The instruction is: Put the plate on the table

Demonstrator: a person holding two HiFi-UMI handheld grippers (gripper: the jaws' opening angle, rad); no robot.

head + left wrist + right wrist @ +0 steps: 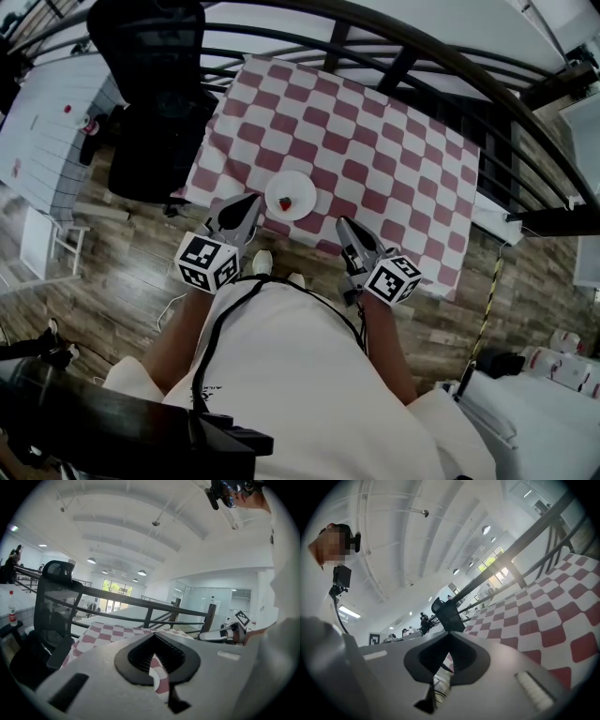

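Observation:
A white plate (292,190) with a small red fruit (285,202) on it rests on the red-and-white checked tablecloth (375,159), near the table's front edge. My left gripper (251,201) is shut and empty, its tip just left of the plate's rim and apart from it. My right gripper (343,224) is also shut and empty, over the table's front edge to the right of the plate. In the left gripper view the jaws (153,635) meet over the cloth (105,632). In the right gripper view the jaws (449,633) meet beside the cloth (534,620). The plate shows in neither gripper view.
A black office chair (155,94) stands at the table's left far corner. A curved black railing (422,47) runs behind the table. A white table (47,131) stands at the far left over wooden flooring (112,281). The person's white clothing (300,375) fills the lower middle.

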